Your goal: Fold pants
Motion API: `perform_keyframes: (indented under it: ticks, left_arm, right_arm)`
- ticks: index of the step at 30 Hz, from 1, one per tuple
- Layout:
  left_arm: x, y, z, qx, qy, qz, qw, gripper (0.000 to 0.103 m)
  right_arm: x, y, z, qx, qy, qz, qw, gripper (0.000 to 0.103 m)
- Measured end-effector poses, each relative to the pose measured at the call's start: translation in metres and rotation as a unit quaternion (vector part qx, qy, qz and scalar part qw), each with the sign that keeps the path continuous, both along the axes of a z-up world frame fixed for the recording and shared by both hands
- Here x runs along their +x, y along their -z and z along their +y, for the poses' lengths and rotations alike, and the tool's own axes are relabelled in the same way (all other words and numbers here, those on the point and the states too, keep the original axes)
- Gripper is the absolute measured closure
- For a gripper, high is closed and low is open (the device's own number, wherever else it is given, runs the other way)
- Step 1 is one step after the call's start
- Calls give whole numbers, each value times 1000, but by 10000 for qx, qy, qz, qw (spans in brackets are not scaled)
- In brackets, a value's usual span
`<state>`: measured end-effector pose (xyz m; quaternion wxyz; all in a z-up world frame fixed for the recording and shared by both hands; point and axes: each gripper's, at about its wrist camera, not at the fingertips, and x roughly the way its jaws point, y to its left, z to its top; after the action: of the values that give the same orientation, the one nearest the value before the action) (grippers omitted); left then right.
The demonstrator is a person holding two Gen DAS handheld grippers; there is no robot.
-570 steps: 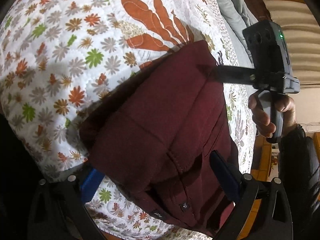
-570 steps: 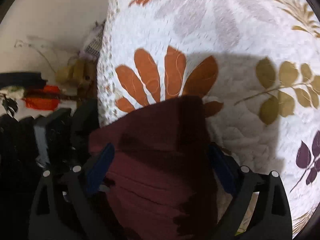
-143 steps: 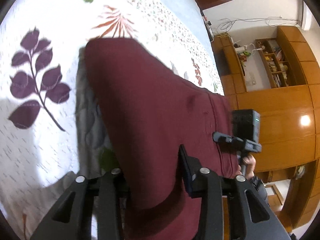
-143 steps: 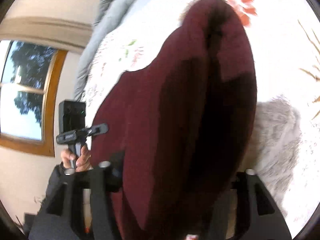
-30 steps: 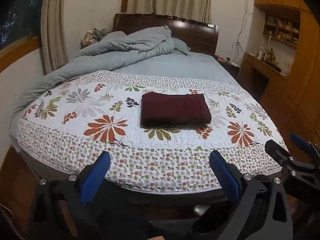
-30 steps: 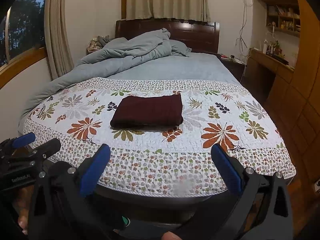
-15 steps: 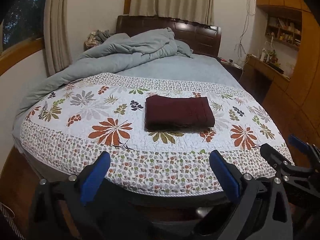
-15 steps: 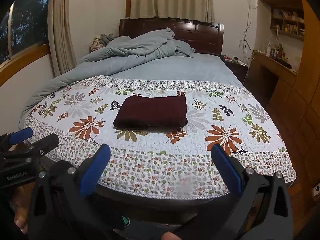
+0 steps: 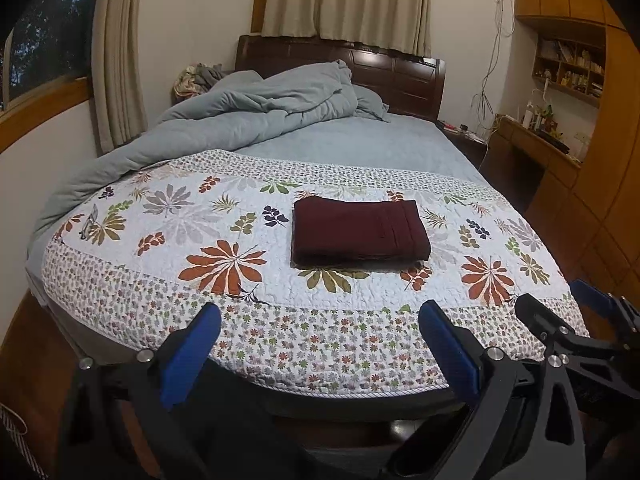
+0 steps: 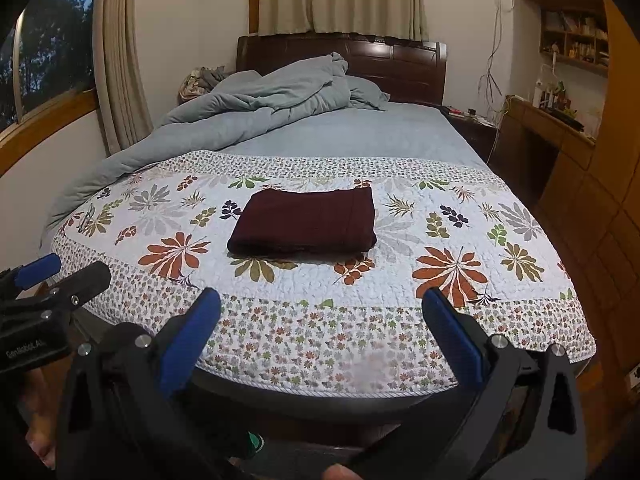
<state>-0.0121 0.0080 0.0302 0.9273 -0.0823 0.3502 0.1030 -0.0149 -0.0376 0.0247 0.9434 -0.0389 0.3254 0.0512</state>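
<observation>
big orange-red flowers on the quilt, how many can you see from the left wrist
2. One lies near the quilt's front edge, left of the folded pants; the other is front right. Smaller orange sprigs are excluded.

The bed (image 9: 360,148) is viewed from beyond its foot by both wrist cameras, side by side, facing 12 o'clock toward the headboard (image 10: 400,60), the floral quilt (image 10: 400,280) shared from well back.

Warm, dimmish indoor light, dusk blue in the window (image 9: 38,36); focus is sharp, soft shadow under the pants (image 9: 358,232), heavy fisheye bending and dark corners.
</observation>
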Motion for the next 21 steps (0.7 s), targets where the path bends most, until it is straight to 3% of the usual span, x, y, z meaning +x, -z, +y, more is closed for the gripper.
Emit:
perform_keyframes:
  ticks: [21]
  left_arm:
    - [-1, 3, -11, 278, 68, 11, 9996, 4]
  right_arm:
    - [-1, -1, -2, 16, 65, -34, 10000, 3]
